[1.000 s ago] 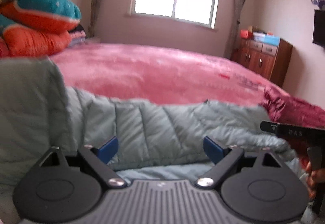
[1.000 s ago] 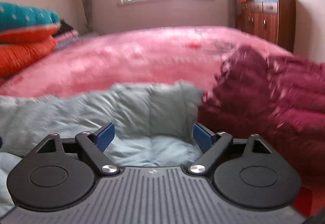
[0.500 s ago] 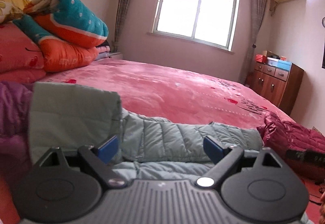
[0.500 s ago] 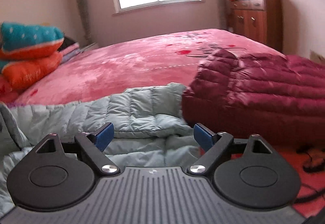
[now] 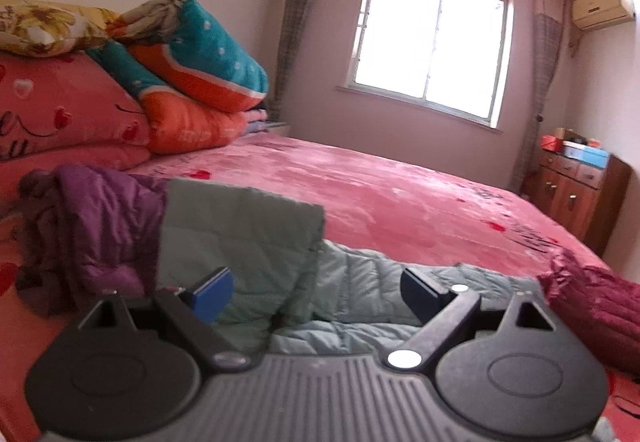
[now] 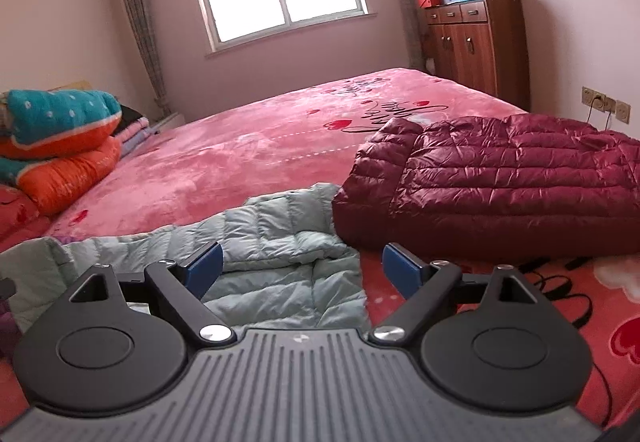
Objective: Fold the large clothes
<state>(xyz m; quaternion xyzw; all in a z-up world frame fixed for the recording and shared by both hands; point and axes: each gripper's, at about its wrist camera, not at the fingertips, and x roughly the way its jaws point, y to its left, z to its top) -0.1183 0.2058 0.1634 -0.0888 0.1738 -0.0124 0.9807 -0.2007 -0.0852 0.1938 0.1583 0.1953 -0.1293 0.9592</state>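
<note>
A pale green quilted down jacket [image 5: 360,282] lies along the near edge of the pink bed [image 5: 400,197], with one end folded up into a flat panel [image 5: 240,234]. It also shows in the right wrist view [image 6: 280,242]. My left gripper [image 5: 316,294] is open and empty just above the jacket. My right gripper [image 6: 302,270] is open and empty above the jacket's right end. A maroon down jacket [image 6: 500,185] lies to the right, also seen in the left wrist view [image 5: 600,302]. A purple jacket [image 5: 100,234] lies crumpled at the left.
Stacked quilts and pillows [image 5: 168,73] sit at the head of the bed on the left. A wooden cabinet [image 6: 476,49] stands by the far right wall. A black cable [image 6: 568,302] lies on the bed cover at the right.
Both grippers have pulled back and risen away from the green jacket, staying open. More of the room and the bed shows now. The jacket lies where it was.
</note>
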